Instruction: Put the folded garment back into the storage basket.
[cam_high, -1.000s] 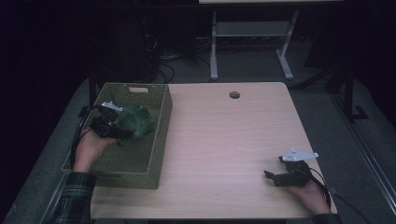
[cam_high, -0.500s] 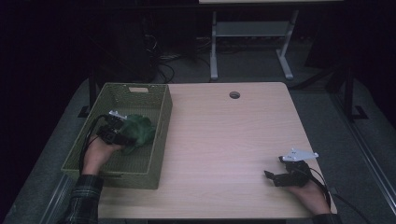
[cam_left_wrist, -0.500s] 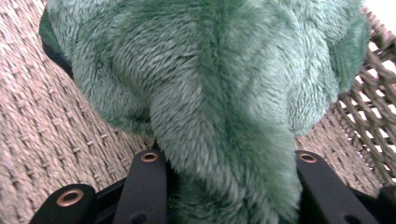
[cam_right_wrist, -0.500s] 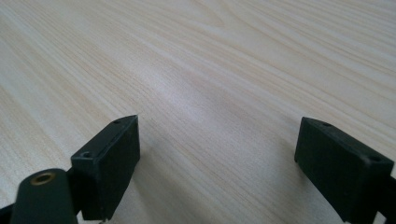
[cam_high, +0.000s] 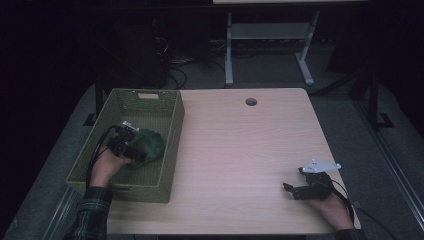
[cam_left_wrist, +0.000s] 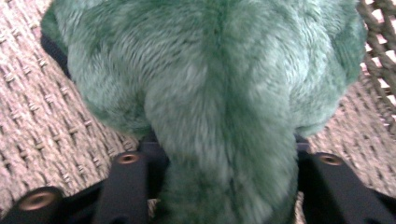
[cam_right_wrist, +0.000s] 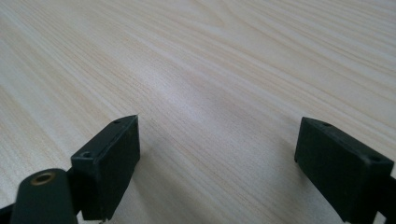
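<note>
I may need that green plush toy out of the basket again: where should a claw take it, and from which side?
Grip the green plush toy on the narrow furry ridge at its near end, coming from above on the person's side. The soft pile squeezes between jaws, and the basket wall blocks a sideways approach.

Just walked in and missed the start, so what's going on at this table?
A person works with a gripper in each hand. The left gripper has lowered a green plush toy into the woven basket, and its jaws have just been opening, with the toy between them. The right gripper rests open on the wooden table, holding nothing.
</note>
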